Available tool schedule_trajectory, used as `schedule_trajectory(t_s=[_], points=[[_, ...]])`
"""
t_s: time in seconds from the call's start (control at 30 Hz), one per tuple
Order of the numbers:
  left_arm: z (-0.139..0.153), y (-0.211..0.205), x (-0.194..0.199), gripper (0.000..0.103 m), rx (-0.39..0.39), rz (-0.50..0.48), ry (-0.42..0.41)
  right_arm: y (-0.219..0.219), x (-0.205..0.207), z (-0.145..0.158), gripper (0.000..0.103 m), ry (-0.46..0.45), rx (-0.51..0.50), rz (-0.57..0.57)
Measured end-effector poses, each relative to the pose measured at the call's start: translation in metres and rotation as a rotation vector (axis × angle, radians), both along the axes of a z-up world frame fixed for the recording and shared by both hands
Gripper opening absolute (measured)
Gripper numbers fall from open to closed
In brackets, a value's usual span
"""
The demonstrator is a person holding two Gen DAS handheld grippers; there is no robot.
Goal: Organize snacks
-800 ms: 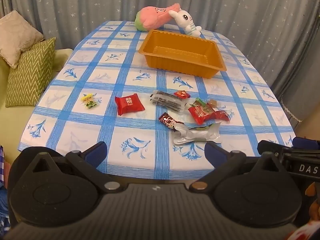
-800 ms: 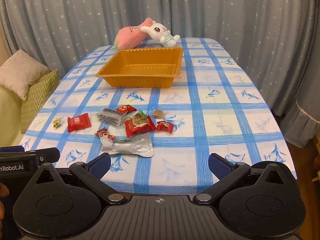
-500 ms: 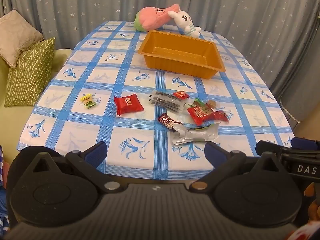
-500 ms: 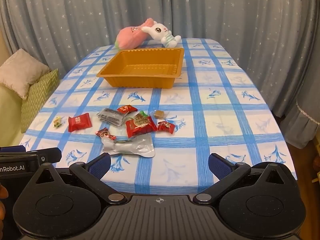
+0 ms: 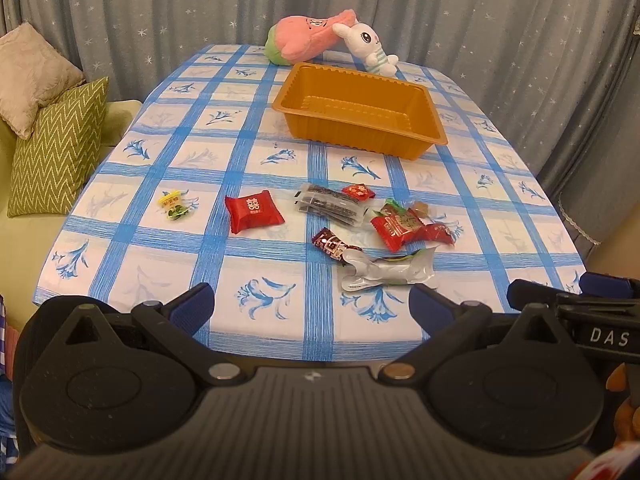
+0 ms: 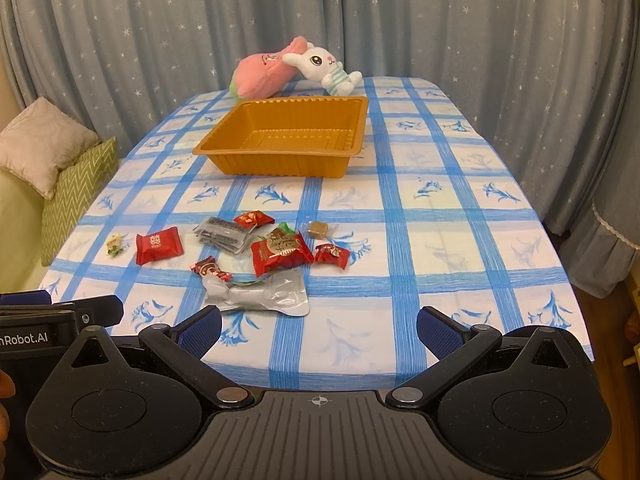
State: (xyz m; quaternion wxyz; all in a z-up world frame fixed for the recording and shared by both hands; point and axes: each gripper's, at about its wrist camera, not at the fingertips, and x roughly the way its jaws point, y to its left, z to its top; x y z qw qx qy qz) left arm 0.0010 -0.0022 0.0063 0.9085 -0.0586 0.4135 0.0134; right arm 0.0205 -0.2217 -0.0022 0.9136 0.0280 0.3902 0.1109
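Note:
An empty orange tray (image 5: 420, 98) (image 6: 224, 148) stands on the far half of the table. Several snack packets lie in front of it: a red square packet (image 5: 253, 213) (image 6: 157, 245), a dark clear packet (image 5: 330, 204) (image 6: 224, 234), a larger red packet (image 5: 398, 227) (image 6: 281, 256), a silver pouch (image 5: 387, 273) (image 6: 256, 296), a small yellow-green candy (image 5: 174, 205) (image 6: 115, 245) and small wrapped candies. My left gripper (image 5: 312, 308) and right gripper (image 6: 319, 330) are both open and empty, held over the table's near edge, short of the snacks.
The table has a blue checked cloth (image 5: 208, 140) (image 6: 440, 200). A pink plush (image 5: 308, 40) (image 6: 264, 70) and a white rabbit plush (image 5: 370, 46) (image 6: 324, 66) lie behind the tray. A sofa with cushions (image 5: 56, 148) is at the left. Curtains hang behind.
Both views have shifted very slightly toward the table. Nothing on the table has moved and both grippers stay open.

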Motion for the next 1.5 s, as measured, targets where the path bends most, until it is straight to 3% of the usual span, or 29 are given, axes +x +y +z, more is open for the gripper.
schedule_trajectory(t_s=[1.5], points=[[-0.0004, -0.0034, 0.0000, 0.103, -0.001, 0.000, -0.004, 0.0011, 0.0018, 0.0000, 0.103, -0.002, -0.001, -0.001]])
